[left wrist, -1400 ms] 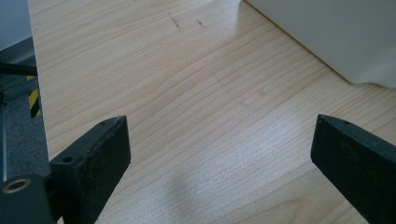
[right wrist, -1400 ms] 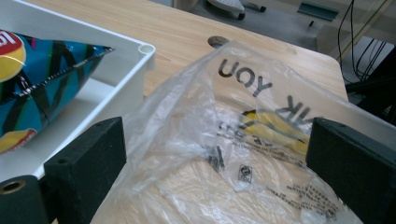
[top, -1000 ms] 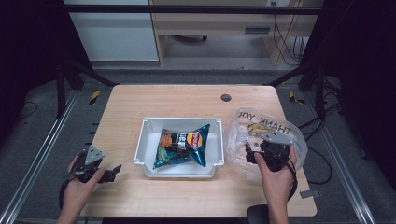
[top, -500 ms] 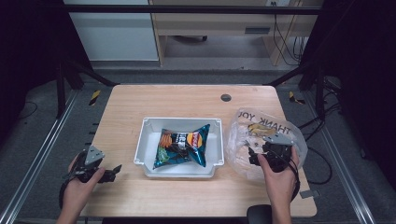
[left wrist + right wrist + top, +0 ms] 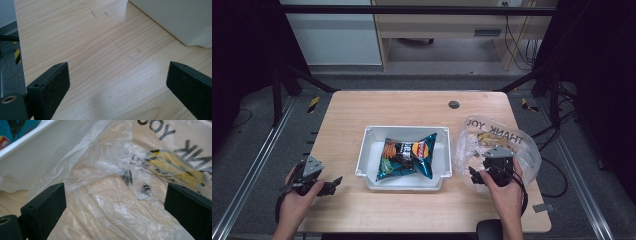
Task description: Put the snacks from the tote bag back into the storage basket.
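A white tray (image 5: 372, 141) sits mid-table with a blue chip bag (image 5: 408, 155) lying in it. Right of it lies a clear plastic bag (image 5: 492, 135) printed THANK YOU, seen close up in the right gripper view as crumpled film (image 5: 112, 170). My right gripper (image 5: 482, 171) hovers over the bag's near edge, jaws wide apart with film between them but not pinched. My left gripper (image 5: 333, 184) rests on bare wood at the front left, open and empty, the tray's white wall (image 5: 175, 20) ahead of it.
The wooden table (image 5: 412, 107) has a small dark round hole (image 5: 454, 104) near its far edge. Black frame posts stand at both sides, and cables hang off the right. The table's left edge (image 5: 18, 50) lies close to the left gripper.
The right gripper has shifted slightly toward the near edge of the plastic bag. The left gripper has stayed put.
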`<state>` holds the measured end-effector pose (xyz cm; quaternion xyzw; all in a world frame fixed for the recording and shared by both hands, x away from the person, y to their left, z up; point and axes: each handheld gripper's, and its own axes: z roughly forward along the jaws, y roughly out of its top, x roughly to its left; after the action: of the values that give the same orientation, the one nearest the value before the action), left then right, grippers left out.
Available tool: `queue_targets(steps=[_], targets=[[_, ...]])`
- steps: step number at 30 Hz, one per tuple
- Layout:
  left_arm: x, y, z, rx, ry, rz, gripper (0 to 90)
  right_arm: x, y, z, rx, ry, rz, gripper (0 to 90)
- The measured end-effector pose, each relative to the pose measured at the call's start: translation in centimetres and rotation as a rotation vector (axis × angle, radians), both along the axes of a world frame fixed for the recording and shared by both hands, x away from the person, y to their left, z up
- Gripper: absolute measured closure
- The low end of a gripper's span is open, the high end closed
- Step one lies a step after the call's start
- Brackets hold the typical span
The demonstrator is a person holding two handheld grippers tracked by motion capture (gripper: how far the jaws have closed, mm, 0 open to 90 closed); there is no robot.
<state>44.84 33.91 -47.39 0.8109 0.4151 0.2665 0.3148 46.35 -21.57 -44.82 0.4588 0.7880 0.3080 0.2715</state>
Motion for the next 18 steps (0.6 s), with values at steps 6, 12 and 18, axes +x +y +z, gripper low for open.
queue_targets(steps=[6,12,18], targets=[[0.0,0.0,0.0,0.003,0.002,-0.004,4.5,0.3,0.3,-1.2,0.002,0.047,0.021,4.9],[0.0,-0.1,0.0,0.004,0.005,-0.009,4.5,0.5,0.3,-1.8,0.004,0.061,0.032,5.3],[0.1,-0.1,0.0,0.006,0.004,-0.01,4.5,0.8,0.4,-2.7,-0.015,0.098,0.051,5.3]])
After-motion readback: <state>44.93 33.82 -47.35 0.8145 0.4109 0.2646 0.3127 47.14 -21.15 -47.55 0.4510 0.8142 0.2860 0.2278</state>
